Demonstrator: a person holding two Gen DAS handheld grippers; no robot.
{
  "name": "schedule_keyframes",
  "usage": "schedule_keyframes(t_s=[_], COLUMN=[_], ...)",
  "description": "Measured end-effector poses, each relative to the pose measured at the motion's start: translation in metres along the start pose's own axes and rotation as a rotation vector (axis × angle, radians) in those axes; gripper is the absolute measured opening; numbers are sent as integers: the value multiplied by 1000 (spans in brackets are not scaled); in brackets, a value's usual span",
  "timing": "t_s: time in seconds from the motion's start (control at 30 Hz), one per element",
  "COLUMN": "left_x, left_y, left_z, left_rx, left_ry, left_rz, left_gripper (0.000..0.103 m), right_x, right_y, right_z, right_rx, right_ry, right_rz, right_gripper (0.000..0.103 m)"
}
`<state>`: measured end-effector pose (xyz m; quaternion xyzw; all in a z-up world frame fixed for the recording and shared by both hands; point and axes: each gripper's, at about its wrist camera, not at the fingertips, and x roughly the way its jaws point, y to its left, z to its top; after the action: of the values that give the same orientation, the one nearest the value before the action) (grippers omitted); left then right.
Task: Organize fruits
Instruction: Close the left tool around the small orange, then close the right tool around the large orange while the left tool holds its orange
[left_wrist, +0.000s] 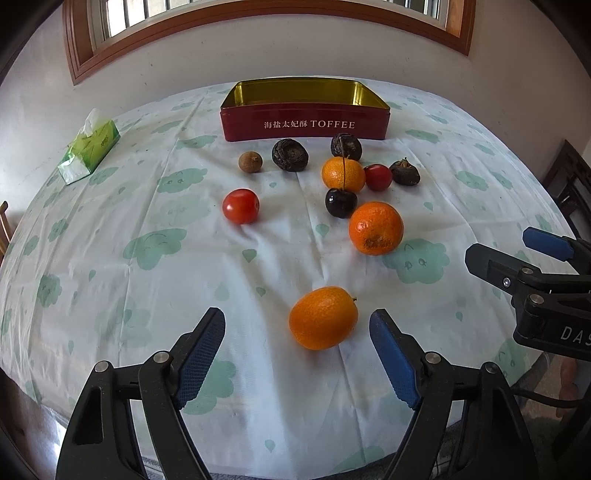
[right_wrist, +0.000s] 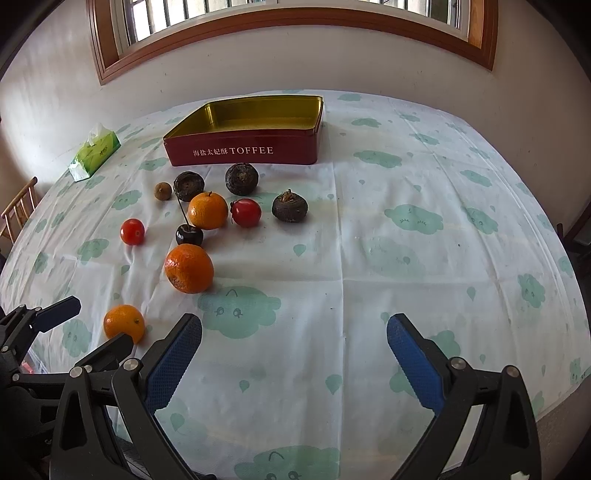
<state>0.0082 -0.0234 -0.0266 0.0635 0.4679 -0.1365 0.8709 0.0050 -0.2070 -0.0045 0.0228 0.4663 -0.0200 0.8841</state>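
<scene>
left gripper spread, nearest orange loose

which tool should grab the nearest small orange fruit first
Left. The left tool, open, has the small oval orange fruit right ahead between its fingers. The right tool, also open, faces bare tablecloth, the fruit off to its left.

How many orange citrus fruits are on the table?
3: nearest orange between the left gripper fingers, middle orange beside the cherry, far orange near the tin. None hidden.

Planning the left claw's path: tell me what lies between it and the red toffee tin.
In the left wrist view, the nearest orange sits just ahead of the open left claw; beyond, more fruit, then the toffee tin.
</scene>
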Motion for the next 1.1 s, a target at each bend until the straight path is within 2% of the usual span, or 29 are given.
schedule_keyframes(t_s=[0.17, 0.33, 0.5, 0.83, 0.93, 1.1], left_x=[9, 11, 16, 17, 16, 16], left_y=[1, 1, 1, 10, 15, 24], left_z=[1, 1, 1, 0, 0, -1], left_rx=[-4, 1, 1, -43, -57, -78], left_ry=[24, 14, 33, 31, 30, 25], left_rz=[-10, -26, -48, -61, -57, -42], left_gripper=[71, 66, 40, 39, 39, 39], right_x=[1, 3, 4, 6, 9, 13], right_y=[1, 1, 1, 2, 5, 13], right_z=[-1, -1, -1, -1, 0, 1], right_rx=[1, 2, 3, 0, -11, -43], right_ry=[4, 11, 13, 23, 31, 43], right_rz=[0, 1, 1, 10, 21, 32], right_gripper=[100, 100, 100, 100, 95, 94])
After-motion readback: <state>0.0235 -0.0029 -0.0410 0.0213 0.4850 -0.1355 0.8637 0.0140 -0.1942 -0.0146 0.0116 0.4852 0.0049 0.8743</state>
